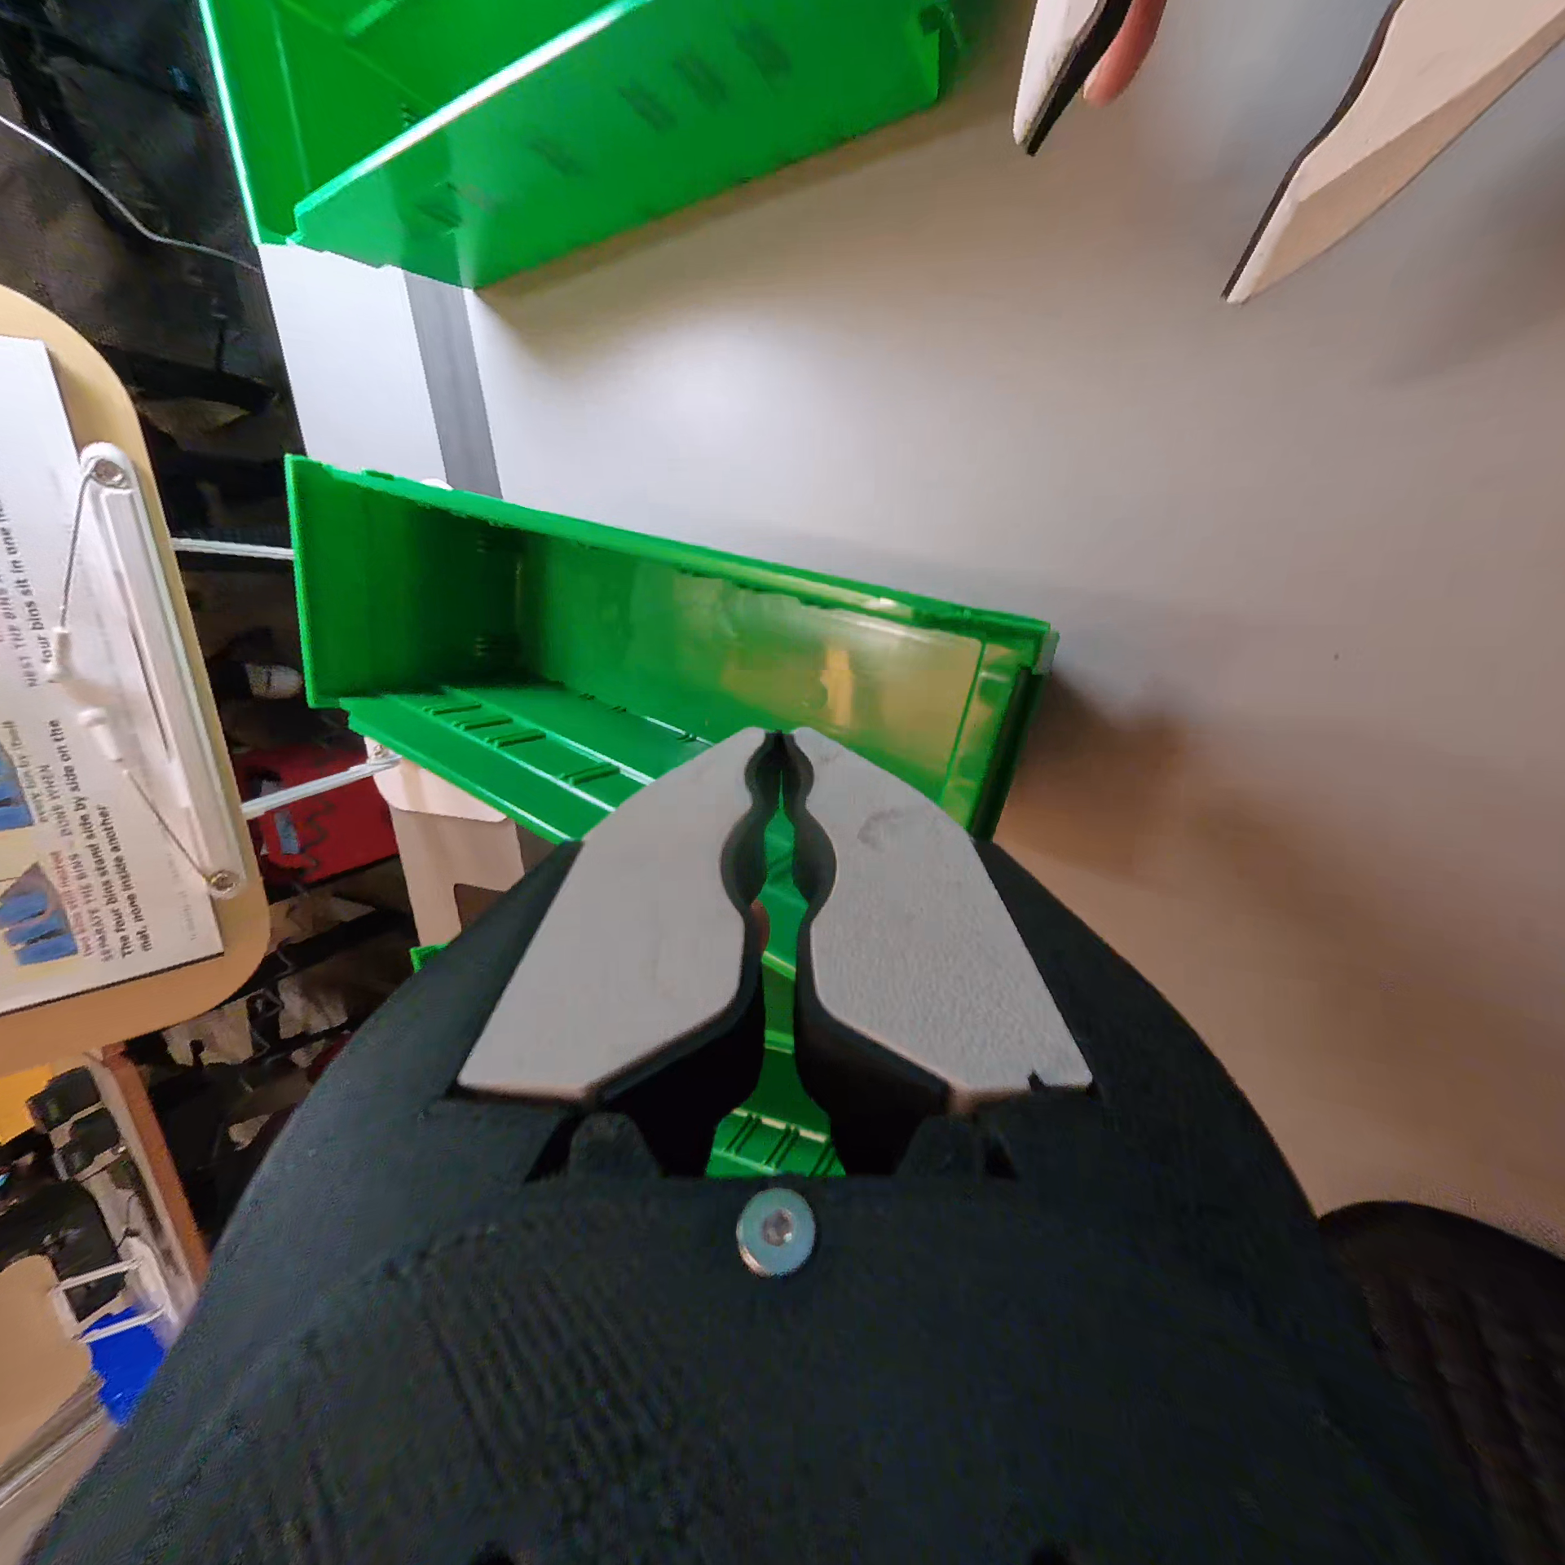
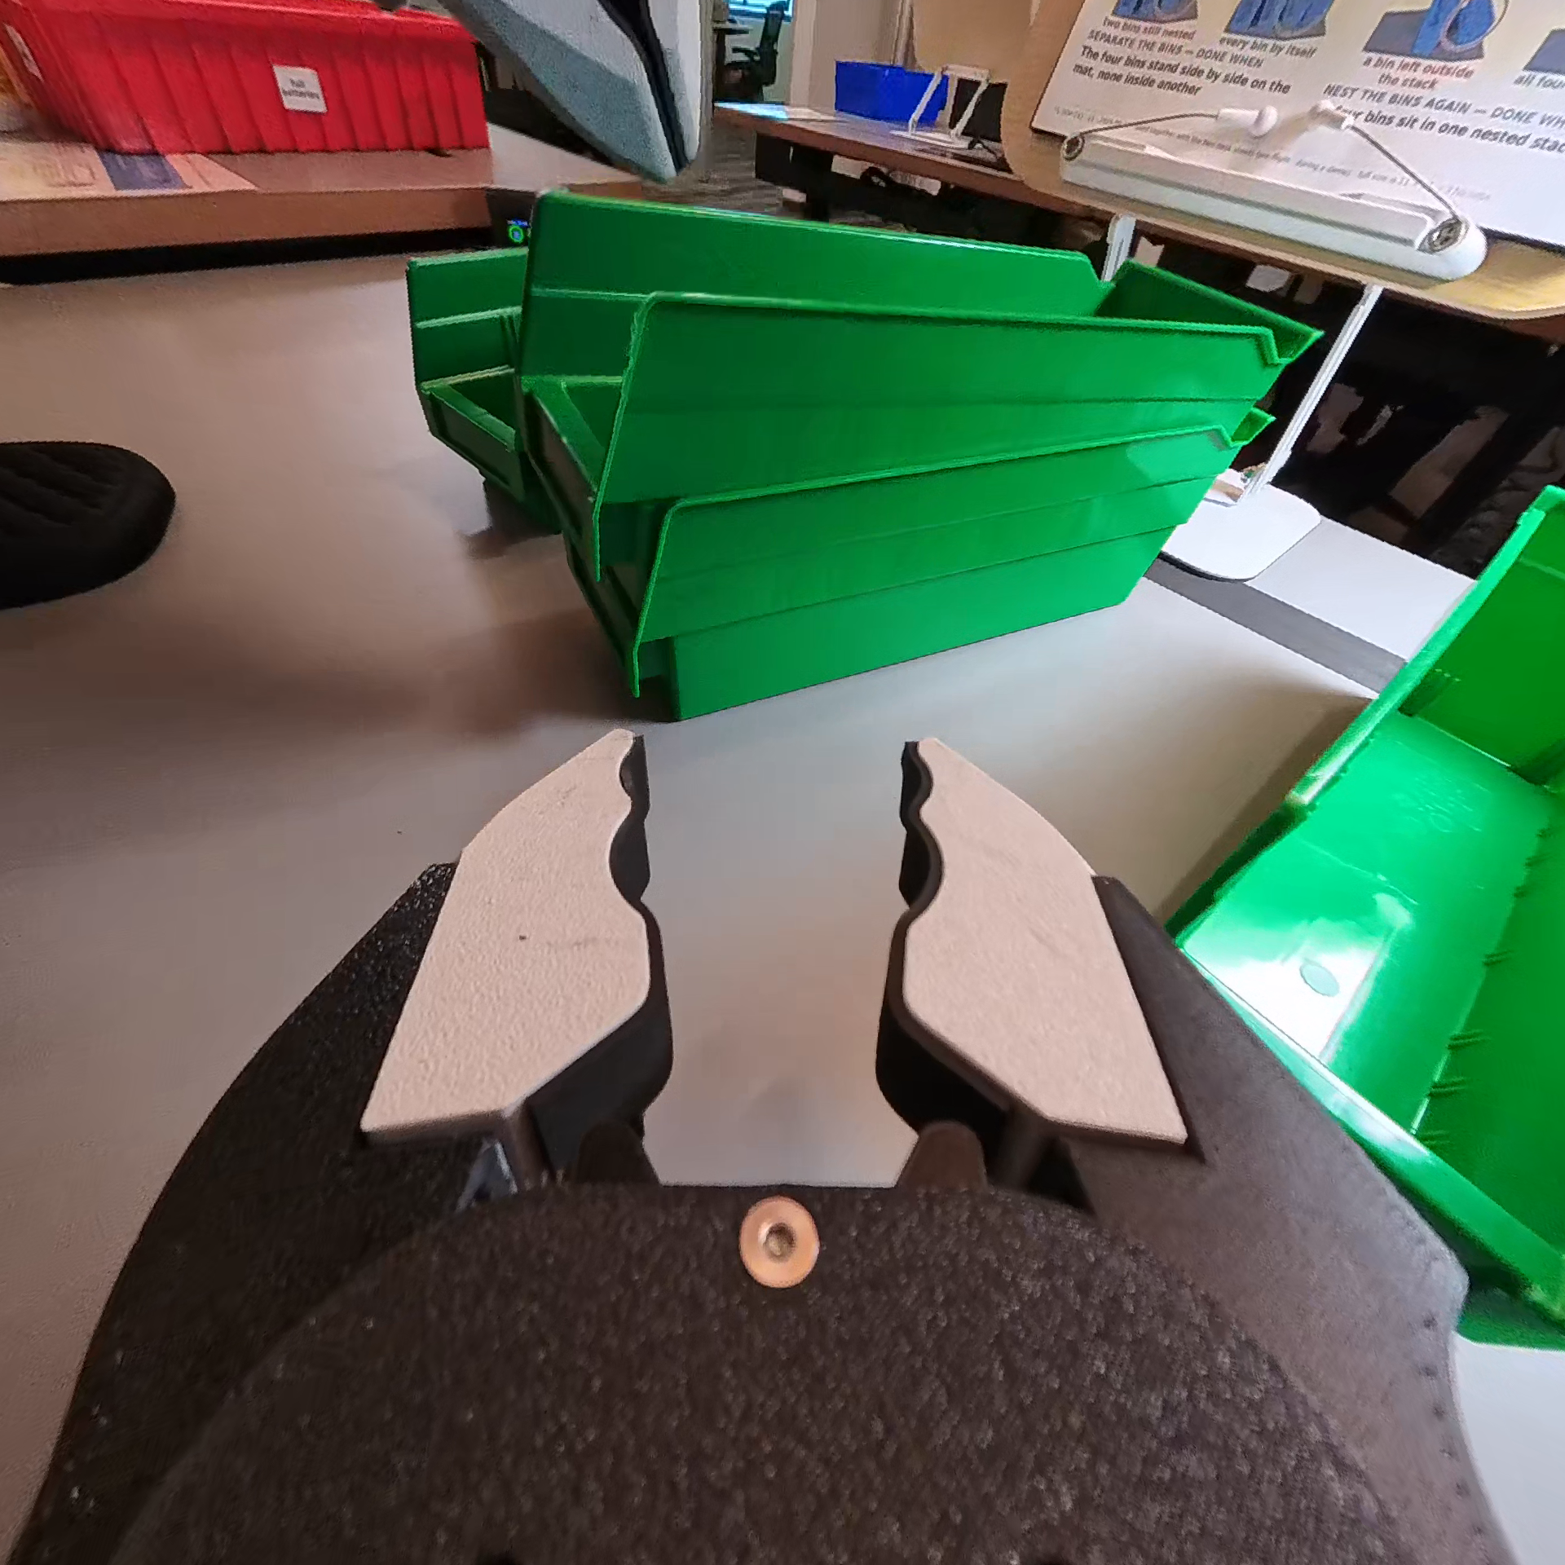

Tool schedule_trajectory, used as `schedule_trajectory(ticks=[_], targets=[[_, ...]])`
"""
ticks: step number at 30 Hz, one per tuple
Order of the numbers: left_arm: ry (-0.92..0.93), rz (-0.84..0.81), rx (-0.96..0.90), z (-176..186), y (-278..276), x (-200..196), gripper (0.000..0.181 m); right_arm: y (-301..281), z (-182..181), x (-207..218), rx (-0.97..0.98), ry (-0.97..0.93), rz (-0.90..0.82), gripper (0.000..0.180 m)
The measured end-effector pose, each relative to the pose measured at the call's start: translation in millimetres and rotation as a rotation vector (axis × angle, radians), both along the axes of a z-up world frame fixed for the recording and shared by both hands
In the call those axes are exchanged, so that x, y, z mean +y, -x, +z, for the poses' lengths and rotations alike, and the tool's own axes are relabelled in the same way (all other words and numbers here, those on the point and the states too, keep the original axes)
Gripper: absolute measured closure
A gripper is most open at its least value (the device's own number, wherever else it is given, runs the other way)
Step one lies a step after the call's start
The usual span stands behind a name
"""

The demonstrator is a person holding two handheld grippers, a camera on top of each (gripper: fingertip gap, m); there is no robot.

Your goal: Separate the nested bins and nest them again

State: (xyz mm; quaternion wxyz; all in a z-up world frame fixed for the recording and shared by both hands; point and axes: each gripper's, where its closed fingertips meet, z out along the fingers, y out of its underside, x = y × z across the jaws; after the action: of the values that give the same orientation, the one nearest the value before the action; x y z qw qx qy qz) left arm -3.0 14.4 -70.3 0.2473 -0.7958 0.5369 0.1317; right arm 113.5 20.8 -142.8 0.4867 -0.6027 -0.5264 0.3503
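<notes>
A stack of nested green bins (image 2: pixel 931 508) stands tilted on the grey mat (image 2: pixel 254 762), and it also shows in the left wrist view (image 1: pixel 610 144). Another green bin (image 2: pixel 461 381) sits behind the stack. A single green bin (image 2: pixel 1397 974) lies open to the right, and it also shows in the left wrist view (image 1: pixel 677 660). My left gripper (image 1: pixel 777 738) is shut, with its tips meeting. Green bin plastic shows below through the gaps farther back. One of its fingers (image 2: pixel 584 76) shows high beyond the stack. My right gripper (image 2: pixel 772 743) is open and empty over bare mat, short of the stack. It also shows in the left wrist view (image 1: pixel 1126 220).
A stand holding a printed sheet (image 2: pixel 1270 152) rises past the mat's far right edge, and it also shows in the left wrist view (image 1: pixel 102 677). A red crate (image 2: pixel 237 76) sits on a desk at the back left. A black padded object (image 2: pixel 76 517) lies on the mat at the left. There is about 15 cm between the tips of the two grippers.
</notes>
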Motion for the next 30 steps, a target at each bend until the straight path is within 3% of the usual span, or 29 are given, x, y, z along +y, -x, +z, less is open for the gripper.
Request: schedule_trajectory(ticks=[2,6,12,15,19,22,30], targets=[[0.006,-0.005,-0.021,1,-3,1,0.181,0,0,1,0.001,0.007,0.000,0.123],[0.078,-0.033,-0.056,-9,-9,-11,0.160,0,-2,2,-0.004,0.005,0.000,0.123],[0.233,-0.071,-0.035,-58,-10,-37,0.122,0,-3,4,-0.005,0.008,-0.004,0.123],[0.266,-0.071,0.018,-86,-7,-39,0.112,0,-5,5,-0.010,0.013,-0.004,0.123],[0.269,-0.039,0.082,-109,0,-30,0.117,0,-8,6,-0.017,0.017,-0.004,0.124],[0.250,-0.018,0.117,-115,9,-23,0.154,-1,-8,7,-0.016,0.019,-0.003,0.124],[0.208,-0.037,0.087,-95,-1,-17,0.153,-1,-10,6,-0.022,0.011,-0.002,0.124]])
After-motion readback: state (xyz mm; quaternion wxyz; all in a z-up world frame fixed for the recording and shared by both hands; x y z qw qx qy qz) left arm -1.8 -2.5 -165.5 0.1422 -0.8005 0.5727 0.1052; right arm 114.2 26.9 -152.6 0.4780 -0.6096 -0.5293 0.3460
